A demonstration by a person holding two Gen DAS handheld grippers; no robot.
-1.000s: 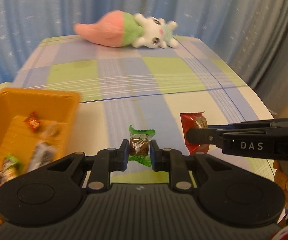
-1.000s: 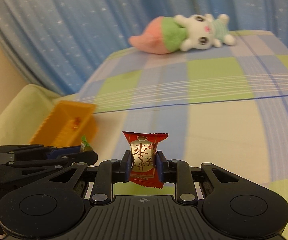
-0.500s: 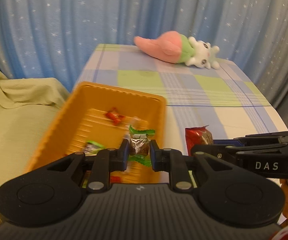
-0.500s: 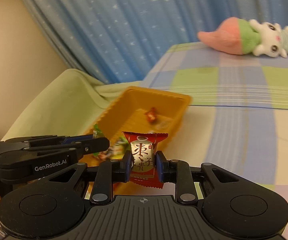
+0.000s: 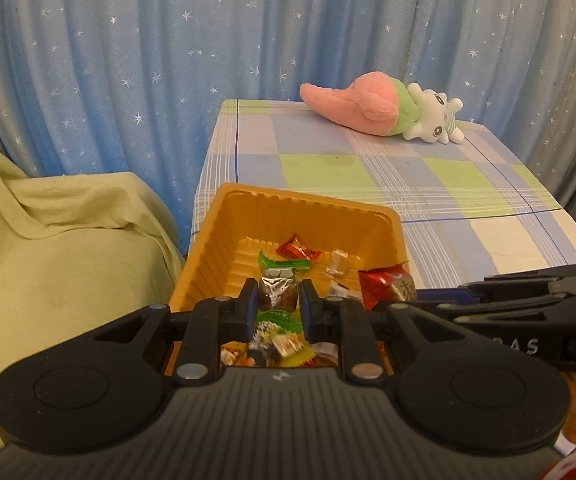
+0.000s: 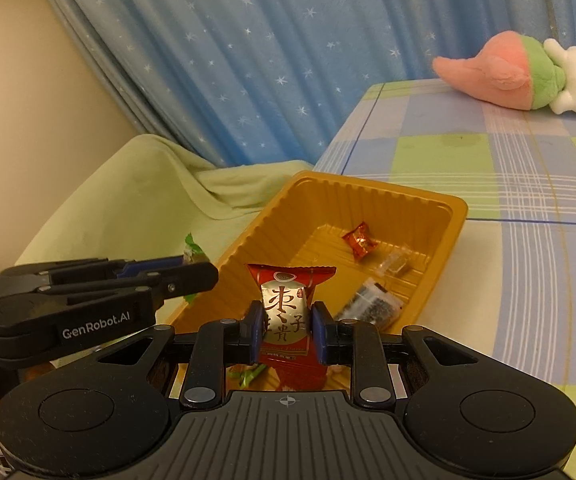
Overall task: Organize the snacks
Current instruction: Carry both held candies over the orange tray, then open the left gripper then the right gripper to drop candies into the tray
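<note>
My left gripper [image 5: 277,298] is shut on a green-ended candy [image 5: 279,280] with a brown middle, held over the near end of the orange tray [image 5: 288,208]. My right gripper [image 6: 285,320] is shut on a red snack packet [image 6: 288,304] with gold Chinese characters, also above the tray [image 6: 368,188]. The red packet [image 5: 388,286] and the right gripper show at the right of the left wrist view. The left gripper [image 6: 191,276] shows at the left of the right wrist view. Several wrapped snacks lie in the tray, among them a small red candy [image 6: 360,240].
The tray sits at the table's left edge on a checked blue, green and cream cloth [image 5: 428,184]. A pink and green plush toy [image 5: 384,108] lies at the far end. A pale green draped seat [image 5: 59,240] is left of the table. Blue starred curtains hang behind.
Both grippers have swung left from above the bare cloth to above the orange tray, each still holding its snack. The tray now lies straight ahead and closer.
</note>
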